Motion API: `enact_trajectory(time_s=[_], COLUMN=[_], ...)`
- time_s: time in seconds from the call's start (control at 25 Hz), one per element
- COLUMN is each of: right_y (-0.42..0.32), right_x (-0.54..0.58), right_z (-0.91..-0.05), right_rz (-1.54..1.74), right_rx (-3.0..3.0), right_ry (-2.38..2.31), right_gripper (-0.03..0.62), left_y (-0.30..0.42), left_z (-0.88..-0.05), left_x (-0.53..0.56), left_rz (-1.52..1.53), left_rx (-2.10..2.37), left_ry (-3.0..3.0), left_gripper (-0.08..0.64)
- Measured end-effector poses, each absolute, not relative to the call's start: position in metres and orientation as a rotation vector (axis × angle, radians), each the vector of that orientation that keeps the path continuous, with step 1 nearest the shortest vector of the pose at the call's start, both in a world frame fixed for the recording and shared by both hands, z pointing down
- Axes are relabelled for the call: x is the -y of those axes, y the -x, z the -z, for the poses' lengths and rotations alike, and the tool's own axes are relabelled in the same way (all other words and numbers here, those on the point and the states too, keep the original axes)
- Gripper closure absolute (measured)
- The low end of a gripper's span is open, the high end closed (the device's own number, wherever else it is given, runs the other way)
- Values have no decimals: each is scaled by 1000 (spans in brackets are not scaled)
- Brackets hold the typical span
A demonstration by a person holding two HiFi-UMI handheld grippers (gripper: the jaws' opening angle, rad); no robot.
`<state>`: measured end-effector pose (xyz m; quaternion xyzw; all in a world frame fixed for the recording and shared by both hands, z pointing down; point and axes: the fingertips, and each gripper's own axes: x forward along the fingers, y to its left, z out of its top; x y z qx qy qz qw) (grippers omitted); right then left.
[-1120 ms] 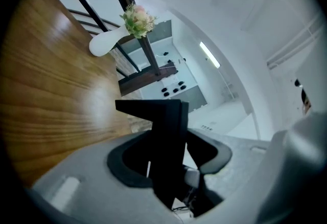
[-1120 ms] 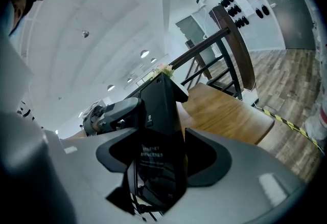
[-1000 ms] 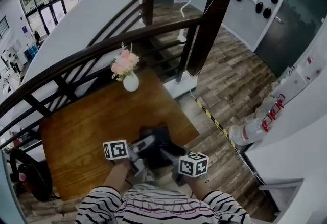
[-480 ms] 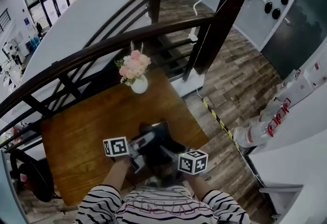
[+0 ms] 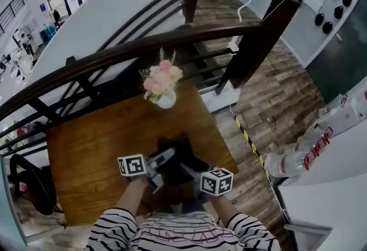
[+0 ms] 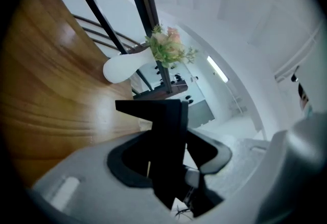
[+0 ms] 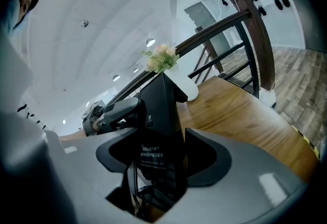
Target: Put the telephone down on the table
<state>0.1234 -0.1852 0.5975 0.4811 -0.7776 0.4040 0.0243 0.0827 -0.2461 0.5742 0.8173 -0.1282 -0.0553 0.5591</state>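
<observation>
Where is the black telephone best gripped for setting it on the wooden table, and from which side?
By its two opposite edges, one tool from each side. The black telephone is wide with thin side edges; the left tool and right tool are each shut on one, which likely leaves its underside free to meet the brown wooden table.

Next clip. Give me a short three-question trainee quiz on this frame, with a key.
1. What stands at the far edge of the brown wooden table? A) white round vase of pink flowers B) desk lamp C) mug
2. True or false: only the left gripper holds the black telephone.
3. Fill in: behind the vase runs a dark wooden ____.
Key: 1 A. 2 False, the right gripper grips it too. 3 railing.
</observation>
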Motion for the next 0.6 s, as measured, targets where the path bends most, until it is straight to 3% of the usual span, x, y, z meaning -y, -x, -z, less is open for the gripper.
enact_trajectory(time_s=[0.6], right_y=[-148], right_x=[270], right_z=[-647], right_rz=[-1281], right_rx=[2423], right_ry=[-1280], right_gripper=[316], left_y=[-100], left_z=[-625], left_x=[325], left_rz=[196], left_rx=[436], left_ry=[-1876], left_gripper=[348])
